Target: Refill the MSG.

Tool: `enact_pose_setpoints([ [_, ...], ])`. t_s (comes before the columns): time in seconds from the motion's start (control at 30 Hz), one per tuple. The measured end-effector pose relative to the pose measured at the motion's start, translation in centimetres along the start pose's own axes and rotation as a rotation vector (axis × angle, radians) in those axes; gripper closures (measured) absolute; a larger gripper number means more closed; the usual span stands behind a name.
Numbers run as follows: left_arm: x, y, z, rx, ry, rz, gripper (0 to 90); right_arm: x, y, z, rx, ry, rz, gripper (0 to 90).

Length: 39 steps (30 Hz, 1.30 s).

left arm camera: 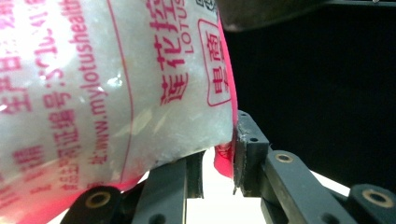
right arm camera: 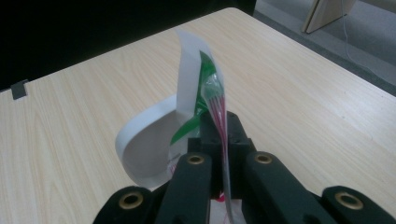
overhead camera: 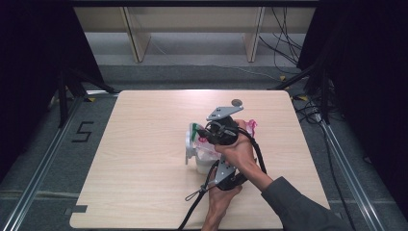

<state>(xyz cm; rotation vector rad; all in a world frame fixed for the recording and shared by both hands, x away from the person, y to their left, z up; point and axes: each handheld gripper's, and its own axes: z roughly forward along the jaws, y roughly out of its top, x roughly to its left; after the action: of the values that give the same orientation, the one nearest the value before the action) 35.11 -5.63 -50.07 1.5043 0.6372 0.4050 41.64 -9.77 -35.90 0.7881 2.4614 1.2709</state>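
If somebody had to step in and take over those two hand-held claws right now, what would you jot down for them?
Right gripper: shut, pinching the gathered top film of the bag.
Left gripper: clamped on the bag's lower edge; the bag is full of white grains, with pink print.
White container: on the table beside the bag, its green-and-white flap standing up.
Done: both ends of the bag gripped.
Left: probably open the bag or empty it into the container; I cannot tell whether it is open yet.
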Motion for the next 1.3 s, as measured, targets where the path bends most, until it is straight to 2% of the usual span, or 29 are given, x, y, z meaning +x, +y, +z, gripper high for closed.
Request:
enact_pose_setpoints([
  [0.3,0.09,0.01,-0.05,0.003,-0.001,0.002,75.5,0.06,0.00,0.03,-0.005,0.002,0.008,90.0],
  [0.63,0.13,0.06,-0.09,0.003,-0.003,0.001,75.5,0.07,0.06,0.09,-0.003,0.003,-0.004,90.0],
  [0.7,0.14,0.06,-0.09,0.003,-0.003,0.000,75.5,0.29,0.01,0.06,0.006,0.000,0.018,90.0],
  [0.73,0.15,0.06,-0.10,0.003,-0.003,0.000,75.5,0.14,0.03,0.14,0.003,0.005,-0.002,90.0],
  [0.8,0.16,0.07,-0.12,0.001,-0.004,0.000,75.4,0.17,0.01,0.23,-0.004,-0.001,-0.001,90.0],
  [0.9,0.20,0.04,-0.12,0.001,-0.006,0.000,75.4,0.28,0.01,0.17,0.015,-0.006,0.012,90.0],
  [0.93,0.20,0.03,-0.12,0.000,-0.006,0.001,75.4,0.20,0.03,0.25,0.012,0.000,-0.007,90.0],
  [1.03,0.18,-0.01,-0.09,-0.001,-0.007,0.002,75.4,0.25,0.00,0.18,0.000,-0.006,0.012,90.0],
  [1.1,0.12,0.01,-0.08,-0.002,-0.008,0.001,75.4,0.15,0.04,0.08,0.004,0.003,-0.007,90.0],
  [1.13,0.11,0.02,-0.11,-0.001,-0.009,0.002,75.4,0.19,0.00,0.15,-0.004,-0.003,-0.008,90.0],
  [1.17,0.09,0.09,-0.29,0.022,0.006,0.007,75.4,0.22,-0.02,0.15,-0.001,-0.003,-0.004,90.0],
  [1.2,0.16,-0.01,-0.11,-0.002,-0.012,0.001,75.4,0.28,-0.05,0.07,0.011,-0.008,0.007,90.0],
  [1.27,0.15,-0.07,-0.13,-0.001,-0.011,0.005,75.4,0.41,-0.12,0.17,0.029,-0.004,-0.004,90.0],
  [1.3,0.12,-0.09,-0.11,-0.002,-0.011,0.004,75.4,0.43,-0.14,0.23,0.020,-0.002,-0.009,90.0],
])
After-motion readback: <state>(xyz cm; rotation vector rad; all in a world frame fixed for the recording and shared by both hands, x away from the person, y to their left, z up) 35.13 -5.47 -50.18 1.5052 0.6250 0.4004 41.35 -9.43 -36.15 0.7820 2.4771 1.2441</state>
